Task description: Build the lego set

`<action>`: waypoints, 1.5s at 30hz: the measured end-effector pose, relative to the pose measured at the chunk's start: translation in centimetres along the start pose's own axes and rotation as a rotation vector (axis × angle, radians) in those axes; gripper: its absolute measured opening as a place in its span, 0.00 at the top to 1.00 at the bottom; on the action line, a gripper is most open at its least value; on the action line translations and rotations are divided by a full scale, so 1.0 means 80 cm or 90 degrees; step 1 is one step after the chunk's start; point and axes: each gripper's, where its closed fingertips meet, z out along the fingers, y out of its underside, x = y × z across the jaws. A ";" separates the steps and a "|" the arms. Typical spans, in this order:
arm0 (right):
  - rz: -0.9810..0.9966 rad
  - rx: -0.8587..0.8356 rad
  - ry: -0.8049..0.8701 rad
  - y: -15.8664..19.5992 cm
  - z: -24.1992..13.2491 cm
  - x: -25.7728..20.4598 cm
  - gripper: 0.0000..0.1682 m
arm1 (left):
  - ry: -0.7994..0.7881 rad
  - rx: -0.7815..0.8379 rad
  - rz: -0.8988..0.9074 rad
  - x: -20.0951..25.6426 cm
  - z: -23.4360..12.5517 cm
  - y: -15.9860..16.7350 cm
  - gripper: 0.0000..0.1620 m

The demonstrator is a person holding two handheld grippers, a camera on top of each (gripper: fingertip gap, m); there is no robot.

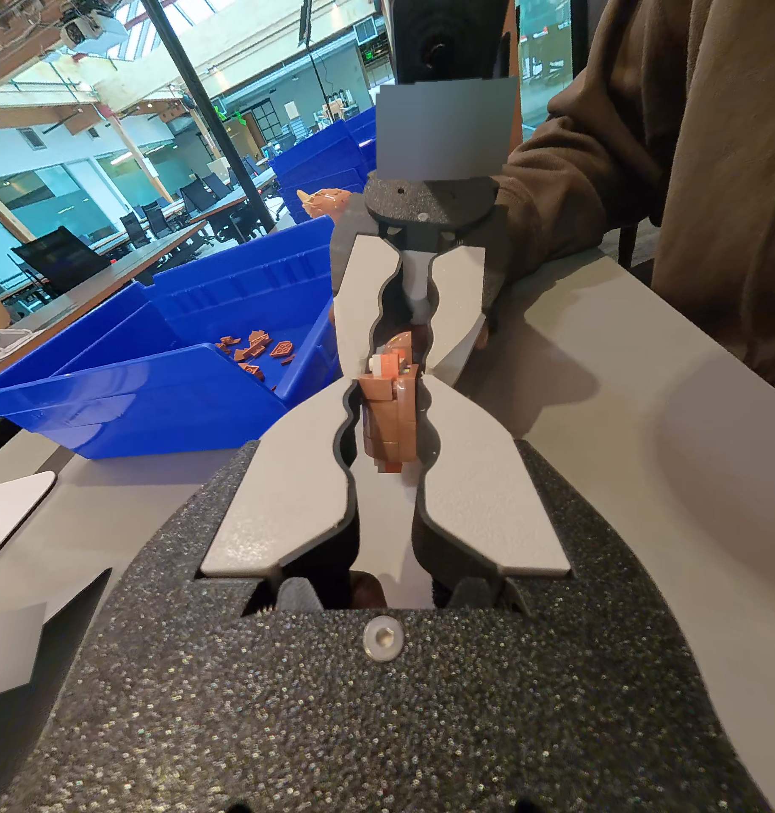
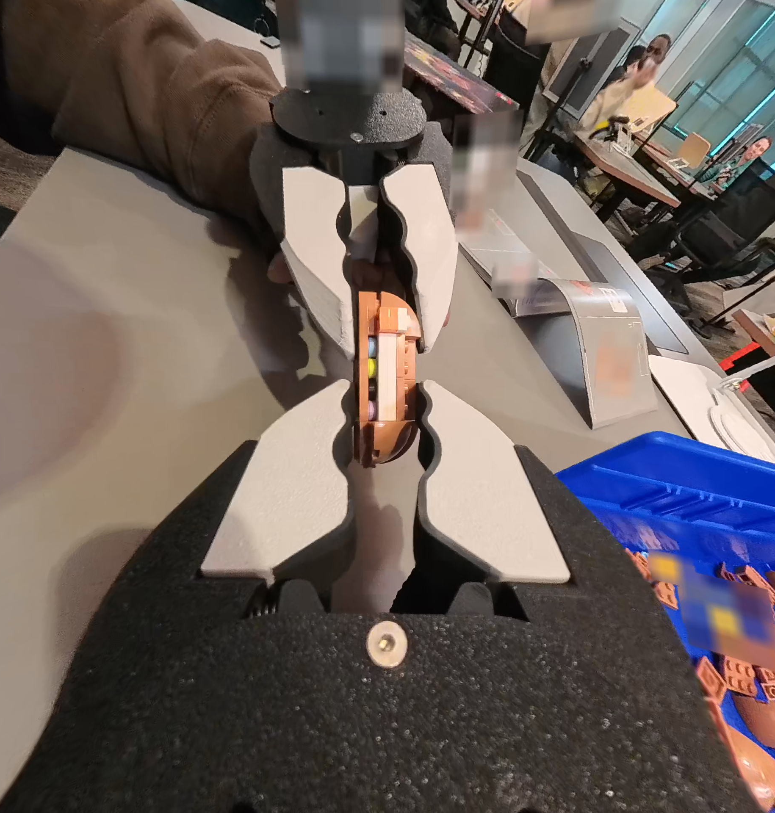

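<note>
Alignment matters most here: both grippers pinch one brown lego sub-assembly (image 2: 385,378) from opposite ends above the grey table (image 1: 641,352), so press straight, no twist, or the layers may pop apart. Left gripper (image 1: 388,396) narrow, clamped on the near end. Right gripper (image 2: 383,396) narrow too, gripping the opposite end. Spare brown pieces (image 1: 258,347) lie in the blue bin (image 1: 135,404), just beside.
</note>
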 end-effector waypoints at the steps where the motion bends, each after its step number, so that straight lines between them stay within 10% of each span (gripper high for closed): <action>1: -0.006 -0.004 0.007 0.001 0.000 0.002 0.85 | -0.004 -0.004 0.000 -0.001 0.001 0.001 0.85; 45: 0.037 -0.013 -0.031 0.010 0.003 -0.007 0.86 | -0.048 -0.005 0.109 0.005 -0.003 -0.004 0.88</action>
